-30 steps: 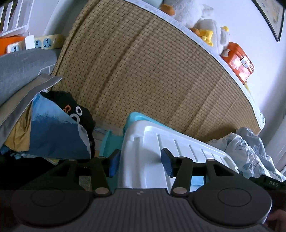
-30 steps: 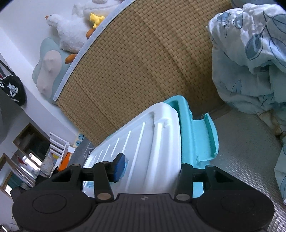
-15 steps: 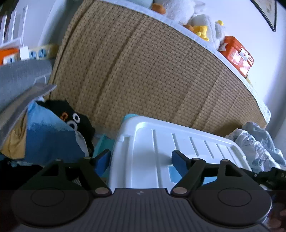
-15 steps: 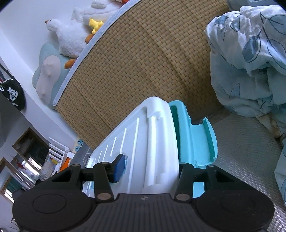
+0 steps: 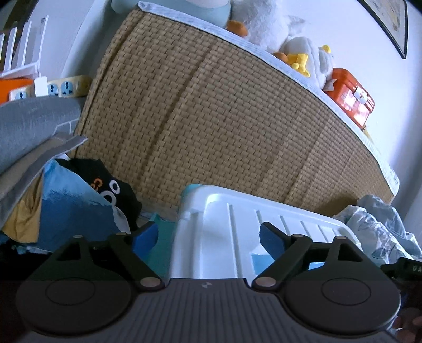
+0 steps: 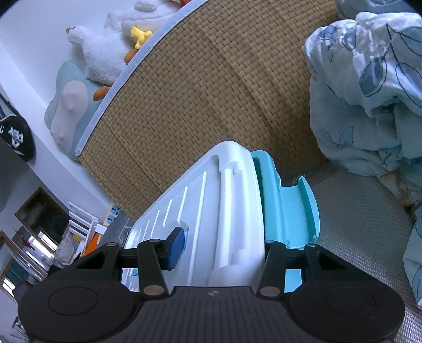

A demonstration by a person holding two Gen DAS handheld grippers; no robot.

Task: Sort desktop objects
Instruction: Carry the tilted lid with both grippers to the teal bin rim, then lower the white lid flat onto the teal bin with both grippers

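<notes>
Both grippers at white lid (image 5: 263, 224): left (image 5: 208, 237) opening wider than before, right (image 6: 219, 248) seemingly clamped.

1. We are in a home bedroom: a woven rattan headboard (image 5: 224, 126) fills the view.
2. We see plush toys (image 6: 102, 55) on the ledge above it and a framed picture (image 5: 390, 23) on the wall.
3. We see a crumpled leaf-print quilt (image 6: 369, 87) on the right and folded clothes (image 5: 52, 200) on the left.
4. We see a power strip (image 5: 63, 87) near a white rack (image 5: 21, 52).
</notes>
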